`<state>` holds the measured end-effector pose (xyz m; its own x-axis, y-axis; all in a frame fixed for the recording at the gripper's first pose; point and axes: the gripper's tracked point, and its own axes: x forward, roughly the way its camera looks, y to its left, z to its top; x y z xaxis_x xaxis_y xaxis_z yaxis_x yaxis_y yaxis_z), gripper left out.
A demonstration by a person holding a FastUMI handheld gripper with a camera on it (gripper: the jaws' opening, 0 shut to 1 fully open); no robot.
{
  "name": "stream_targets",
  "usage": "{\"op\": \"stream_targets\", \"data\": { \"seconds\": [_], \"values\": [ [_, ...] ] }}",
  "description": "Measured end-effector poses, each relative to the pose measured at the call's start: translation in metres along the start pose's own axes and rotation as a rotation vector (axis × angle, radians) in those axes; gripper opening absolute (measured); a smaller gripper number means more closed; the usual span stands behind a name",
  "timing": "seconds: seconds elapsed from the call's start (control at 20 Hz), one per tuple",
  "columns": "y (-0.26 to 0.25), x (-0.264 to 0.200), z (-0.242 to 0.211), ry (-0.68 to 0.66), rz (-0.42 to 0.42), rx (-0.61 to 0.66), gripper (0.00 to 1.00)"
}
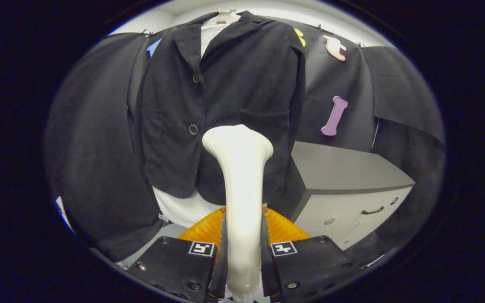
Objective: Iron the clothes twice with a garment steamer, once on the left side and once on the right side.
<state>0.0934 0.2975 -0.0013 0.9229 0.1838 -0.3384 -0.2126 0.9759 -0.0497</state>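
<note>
A black jacket hangs on a pale hanger over a white shirt straight ahead of me. My gripper is shut on the handle of a cream garment steamer. The steamer stands up between the fingers, and its flared head is at the jacket's lower front, right of the lower button. Whether the head touches the cloth I cannot tell. An orange ribbed part shows behind the handle, just beyond the fingers.
A grey cabinet with a drawer handle stands to the right of the jacket, close to its hem. Black cloth walls hang to the left and right. A strip of pale floor shows below the shirt.
</note>
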Motion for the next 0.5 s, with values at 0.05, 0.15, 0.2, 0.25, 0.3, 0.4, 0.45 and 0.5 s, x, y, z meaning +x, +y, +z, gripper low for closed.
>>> {"op": "stream_targets", "data": {
  "seconds": [0.05,0.15,0.2,0.25,0.3,0.4,0.45,0.5],
  "values": [
    [0.003,0.0,-0.013,0.023,0.003,-0.015,0.35],
    [0.002,0.007,-0.032,0.057,0.002,-0.025,0.35],
    [0.001,0.012,-0.04,0.071,0.001,-0.025,0.35],
    [0.0,0.016,-0.049,0.085,-0.001,-0.028,0.35],
    [0.0,0.019,-0.058,0.104,-0.005,-0.031,0.35],
    [-0.002,0.023,-0.073,0.137,-0.009,-0.027,0.35],
    [-0.004,0.026,-0.079,0.147,-0.01,-0.027,0.35],
    [-0.005,0.027,-0.084,0.156,-0.01,-0.032,0.35]
  ]
}}
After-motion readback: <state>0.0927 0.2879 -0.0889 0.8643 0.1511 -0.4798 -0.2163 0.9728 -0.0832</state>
